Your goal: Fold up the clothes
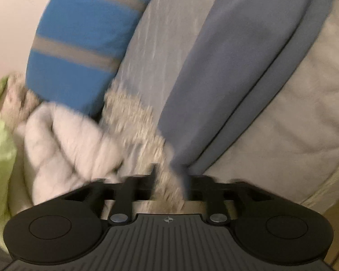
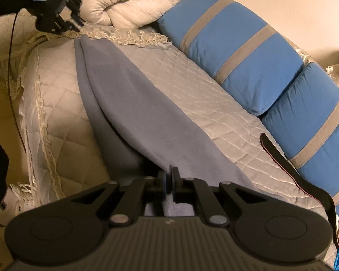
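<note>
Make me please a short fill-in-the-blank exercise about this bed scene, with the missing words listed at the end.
1. The right tongs are shut on one end of the grey-blue ____.
2. The blue pillows carry stripes of ____ colour.
3. The quilted bedspread has an edging of ____ near the left tongs.
4. The left tongs stand ____, pressing on no cloth.

Missing words: garment; grey; lace; open

Blurred throughout the left wrist view: white quilt (image 1: 70, 140) and lace trim (image 1: 133, 117) beside the blue pillow (image 1: 79, 45), itself cut off above.
</note>
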`<state>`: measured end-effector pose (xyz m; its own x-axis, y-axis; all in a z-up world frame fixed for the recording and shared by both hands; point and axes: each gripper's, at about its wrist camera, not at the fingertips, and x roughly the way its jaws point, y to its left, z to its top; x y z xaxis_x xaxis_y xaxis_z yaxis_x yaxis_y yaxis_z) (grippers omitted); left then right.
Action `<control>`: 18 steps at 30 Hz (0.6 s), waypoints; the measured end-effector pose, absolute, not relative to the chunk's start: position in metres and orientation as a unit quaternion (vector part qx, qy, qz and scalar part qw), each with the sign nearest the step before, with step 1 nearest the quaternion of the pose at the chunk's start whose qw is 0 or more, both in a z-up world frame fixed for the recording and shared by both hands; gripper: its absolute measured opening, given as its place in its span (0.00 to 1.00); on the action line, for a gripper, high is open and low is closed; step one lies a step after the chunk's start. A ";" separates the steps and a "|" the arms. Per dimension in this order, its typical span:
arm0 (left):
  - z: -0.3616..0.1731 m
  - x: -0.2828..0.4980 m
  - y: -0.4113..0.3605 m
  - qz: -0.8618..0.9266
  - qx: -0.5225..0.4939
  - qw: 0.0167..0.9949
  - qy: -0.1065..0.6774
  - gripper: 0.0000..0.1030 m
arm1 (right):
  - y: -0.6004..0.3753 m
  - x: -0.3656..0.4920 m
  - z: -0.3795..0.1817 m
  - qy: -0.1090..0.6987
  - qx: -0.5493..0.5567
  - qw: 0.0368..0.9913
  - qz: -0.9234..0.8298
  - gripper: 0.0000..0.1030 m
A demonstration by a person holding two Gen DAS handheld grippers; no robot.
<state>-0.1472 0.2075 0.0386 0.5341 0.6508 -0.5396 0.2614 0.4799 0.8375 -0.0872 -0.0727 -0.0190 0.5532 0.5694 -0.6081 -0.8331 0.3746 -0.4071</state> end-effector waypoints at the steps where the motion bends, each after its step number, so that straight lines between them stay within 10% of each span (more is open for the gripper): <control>1: 0.041 -0.148 0.203 0.124 0.490 0.734 0.453 0.58 | -0.072 -0.087 -0.019 0.187 -0.353 0.808 0.432 0.21; 18: -0.019 -0.134 0.190 0.151 0.609 0.668 0.401 0.58 | -0.073 -0.087 -0.017 0.183 -0.346 0.815 0.428 0.25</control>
<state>-0.1337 0.1904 -0.0187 0.6319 0.6907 -0.3517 0.2865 0.2135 0.9340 -0.0869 -0.0729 -0.0172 0.5676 0.5701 -0.5941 -0.8233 0.3947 -0.4078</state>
